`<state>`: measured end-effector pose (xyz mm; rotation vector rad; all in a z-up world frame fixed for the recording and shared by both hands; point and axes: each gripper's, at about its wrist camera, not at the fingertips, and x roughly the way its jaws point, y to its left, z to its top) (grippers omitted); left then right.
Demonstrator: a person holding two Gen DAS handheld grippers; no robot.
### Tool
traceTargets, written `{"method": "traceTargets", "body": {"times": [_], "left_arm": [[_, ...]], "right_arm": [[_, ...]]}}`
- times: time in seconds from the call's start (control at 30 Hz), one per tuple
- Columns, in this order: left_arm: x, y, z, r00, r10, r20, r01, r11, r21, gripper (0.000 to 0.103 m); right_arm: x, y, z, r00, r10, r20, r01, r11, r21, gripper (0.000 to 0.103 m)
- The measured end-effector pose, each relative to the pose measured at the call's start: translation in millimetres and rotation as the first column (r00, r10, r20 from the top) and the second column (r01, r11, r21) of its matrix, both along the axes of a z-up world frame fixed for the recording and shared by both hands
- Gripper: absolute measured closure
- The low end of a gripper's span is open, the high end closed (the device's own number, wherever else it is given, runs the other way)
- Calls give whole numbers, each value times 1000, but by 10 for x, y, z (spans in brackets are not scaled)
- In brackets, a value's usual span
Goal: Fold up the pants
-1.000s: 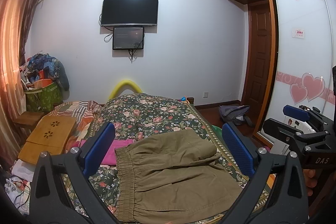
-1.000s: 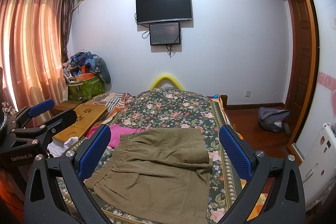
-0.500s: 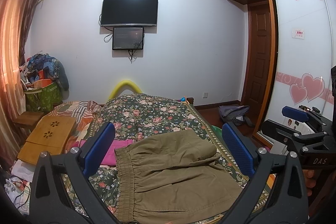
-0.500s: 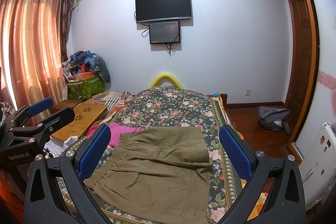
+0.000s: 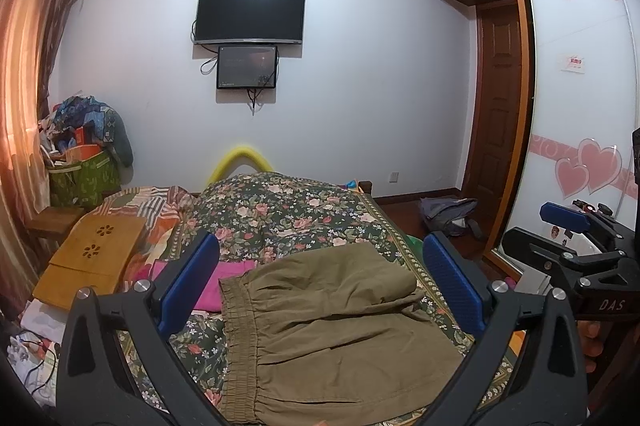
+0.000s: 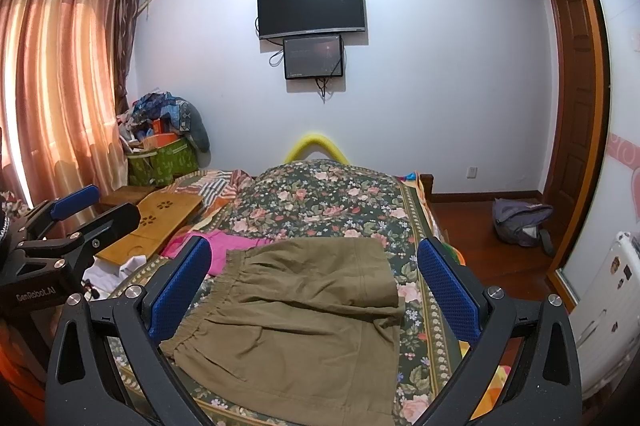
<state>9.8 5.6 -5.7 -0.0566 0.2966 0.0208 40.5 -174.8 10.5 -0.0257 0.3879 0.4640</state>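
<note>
the olive pants (image 5: 332,326) lie on the near end of the bed (image 5: 288,210), on its floral cover, folded with one layer doubled over the far half and the gathered waistband along the left edge. the left gripper (image 5: 320,286) hangs above them with its blue pads spread wide and nothing between them; the right gripper (image 6: 312,290) is the same, wide open and empty, over the same cloth. each gripper shows at the edge of the other's view.

the one clear container is a green bag (image 6: 164,162) at the far left by the curtain (image 6: 52,98), stuffed with an orange box and other items, with a heap of blue patterned cloth (image 6: 168,110) piled over it; what lies deeper in it can't be made out. a grey backpack (image 6: 520,218) sits on the floor at the right, contents unseen.

a pink garment (image 6: 224,250) is partly hidden beneath the pants' waistband and behind a pad. a wooden tray table (image 5: 92,254) lies left of it. the near edge of the pants is cut off by the gripper frames. a yellow arc (image 5: 240,162) rises behind the bed, its lower part hidden.
</note>
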Motion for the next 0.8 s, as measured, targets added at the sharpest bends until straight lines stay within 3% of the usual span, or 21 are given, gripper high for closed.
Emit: {"method": "traceTargets", "body": {"times": [0.23, 0.43, 0.6, 0.8], "left_arm": [[229, 132, -152, 999, 11, -36, -11, 1000, -5, 0], [668, 420, -400, 991, 46, -124, -45, 999, 7, 0], [1133, 752, -661, 973, 66, -222, -68, 998, 0, 0], [1714, 1158, -1050, 942, 135, -308, -128, 991, 42, 0]], "right_arm": [[170, -32, -98, 999, -20, -27, 20, 1000, -15, 0], [565, -129, -318, 994, -83, -75, 76, 993, -90, 0], [906, -193, -496, 988, -113, -110, 95, 983, -156, 0], [1421, -276, -699, 974, -128, -187, 101, 984, -148, 0]]}}
